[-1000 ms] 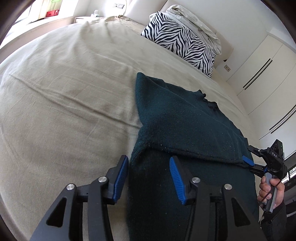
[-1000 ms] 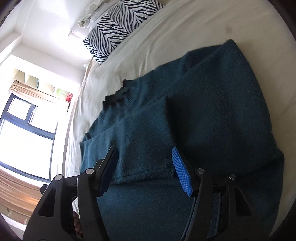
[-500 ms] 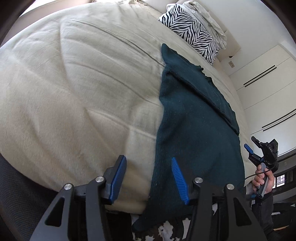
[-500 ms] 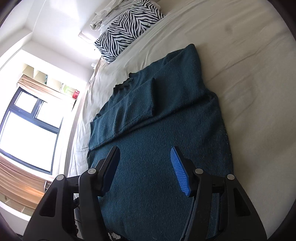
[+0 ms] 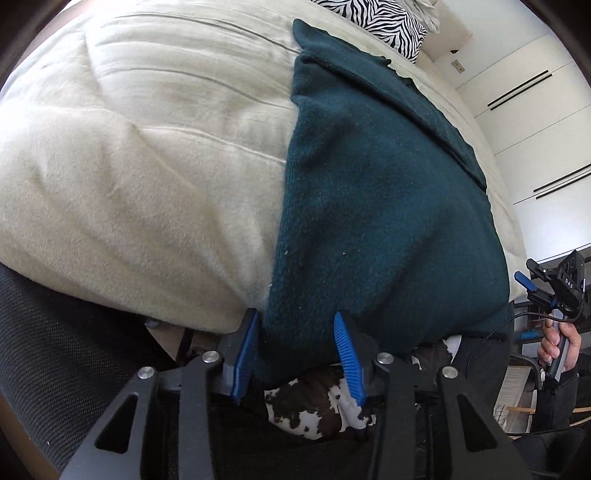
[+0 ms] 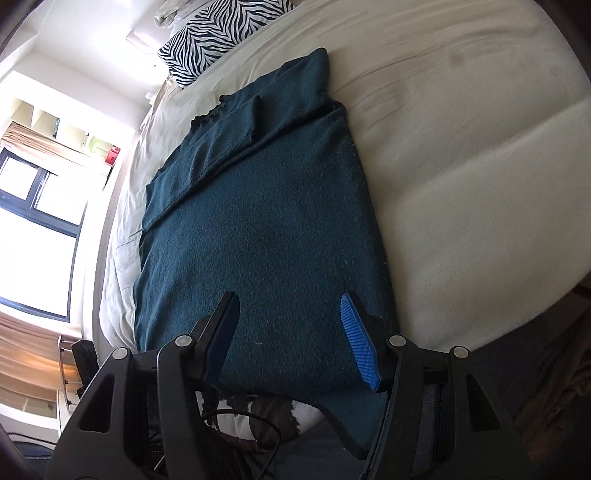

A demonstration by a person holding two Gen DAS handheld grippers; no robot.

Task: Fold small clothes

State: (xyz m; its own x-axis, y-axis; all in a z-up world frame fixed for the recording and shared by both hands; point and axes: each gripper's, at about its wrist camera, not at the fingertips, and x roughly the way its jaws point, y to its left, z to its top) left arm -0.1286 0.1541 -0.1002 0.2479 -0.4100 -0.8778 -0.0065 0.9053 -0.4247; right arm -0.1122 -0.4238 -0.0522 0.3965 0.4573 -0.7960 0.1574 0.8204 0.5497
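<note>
A dark teal sweater lies flat on the cream bed, sleeves folded across its chest, its hem hanging over the near edge. My left gripper is at the hem's left corner. Its jaws are closing with the fabric between the blue pads, and no firm pinch shows. My right gripper hovers open just above the sweater near the hem's right side. In the left wrist view the right gripper appears off the bed's right corner, held by a hand.
A zebra-print pillow lies at the head of the bed. A cow-patterned cloth shows below the hem. White wardrobe doors stand to the right, a window to the left. A black cable loops beneath the right gripper.
Both grippers have drawn back from the folded sleeves to the sweater's hem at the bed's near edge. The left jaws now stand narrower, with the hem corner between them.
</note>
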